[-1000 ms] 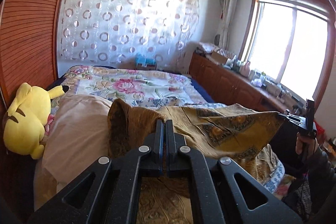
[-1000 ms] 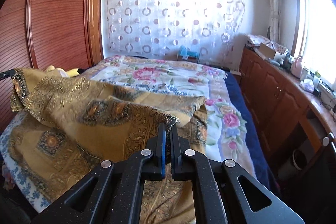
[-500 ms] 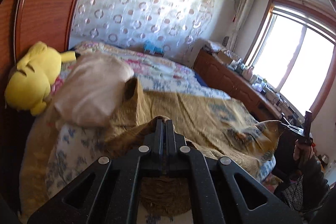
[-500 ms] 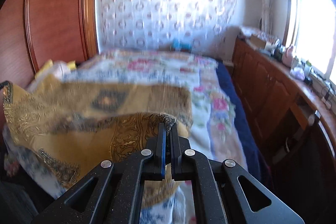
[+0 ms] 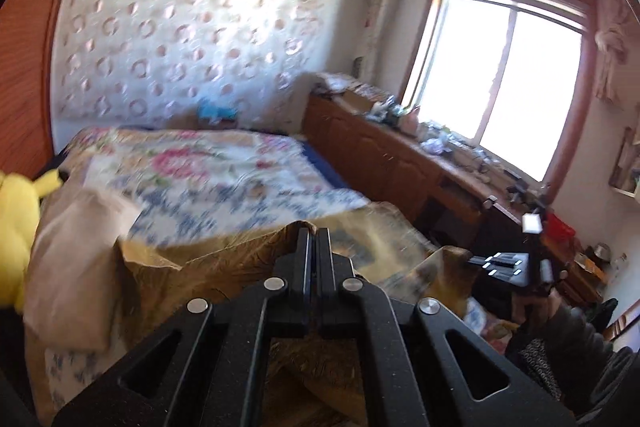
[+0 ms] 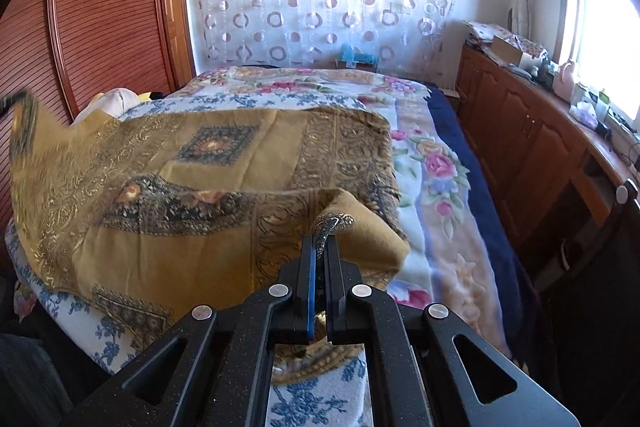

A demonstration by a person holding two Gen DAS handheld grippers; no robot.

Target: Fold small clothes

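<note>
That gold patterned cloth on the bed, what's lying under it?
Under the gold patterned cloth lies a blue-flowered white bedspread, showing at its near edge, and a floral quilt beside it. Whatever is beneath the cloth's middle is covered.

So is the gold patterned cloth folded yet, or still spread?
Mostly spread: the gold cloth drapes open across the bed, with only the corner in the right tongs doubled over.

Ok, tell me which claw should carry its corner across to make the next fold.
Probably the right claw: it pinches a corner of the gold scarf above its spread, flat part. The left claw is shut on bunched cloth beside the pillow.
</note>
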